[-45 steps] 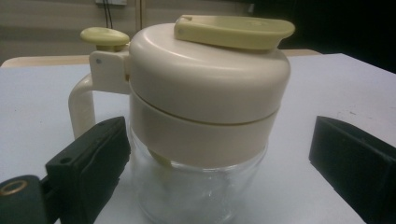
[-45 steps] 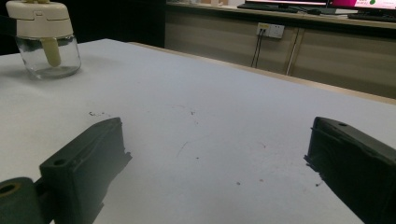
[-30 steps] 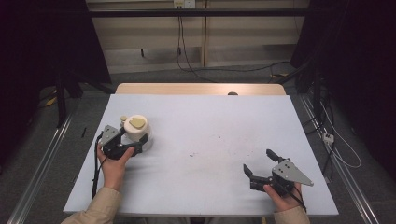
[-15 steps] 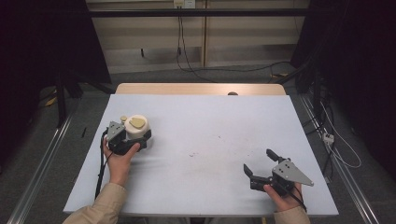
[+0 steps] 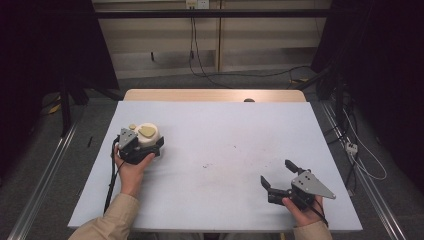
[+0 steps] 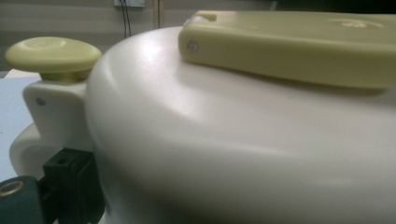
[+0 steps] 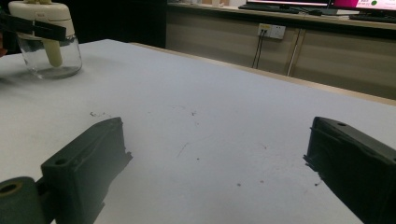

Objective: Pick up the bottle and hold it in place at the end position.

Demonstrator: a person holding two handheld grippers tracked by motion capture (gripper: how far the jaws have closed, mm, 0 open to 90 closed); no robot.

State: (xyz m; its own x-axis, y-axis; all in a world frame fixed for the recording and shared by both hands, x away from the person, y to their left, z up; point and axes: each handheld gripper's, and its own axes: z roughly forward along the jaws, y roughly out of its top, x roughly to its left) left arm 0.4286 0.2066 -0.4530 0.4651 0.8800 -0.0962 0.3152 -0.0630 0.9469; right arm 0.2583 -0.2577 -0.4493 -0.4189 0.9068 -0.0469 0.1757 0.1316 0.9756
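A cream-lidded jar [image 5: 146, 137] was seen standing near the left edge of the table [image 5: 225, 130], roughly midway between its near and far edges. The left gripper [image 5: 142, 149] had been brought up against it, with its jaws set round the lid on both sides; in the left gripper view the lid's curved wall [image 6: 243, 140] was seen pressed close to the camera, with one black jaw beside it at the lower left. The jar was therefore judged to be gripped, while lifting, turning or carrying it appeared to be left undone, since its base was seen resting on the table in the right gripper view.

The jar [image 7: 46, 44] was shown there as a clear glass body under a thick cream lid, with a pale stem hanging inside. On the lid a pale yellow flat handle [image 6: 299, 46] and a round yellow knob [image 6: 51, 56] were mounted.

The right gripper [image 5: 280, 176] was held near the table's near right corner, well apart from the jar, with its jaws spread wide and nothing between them.
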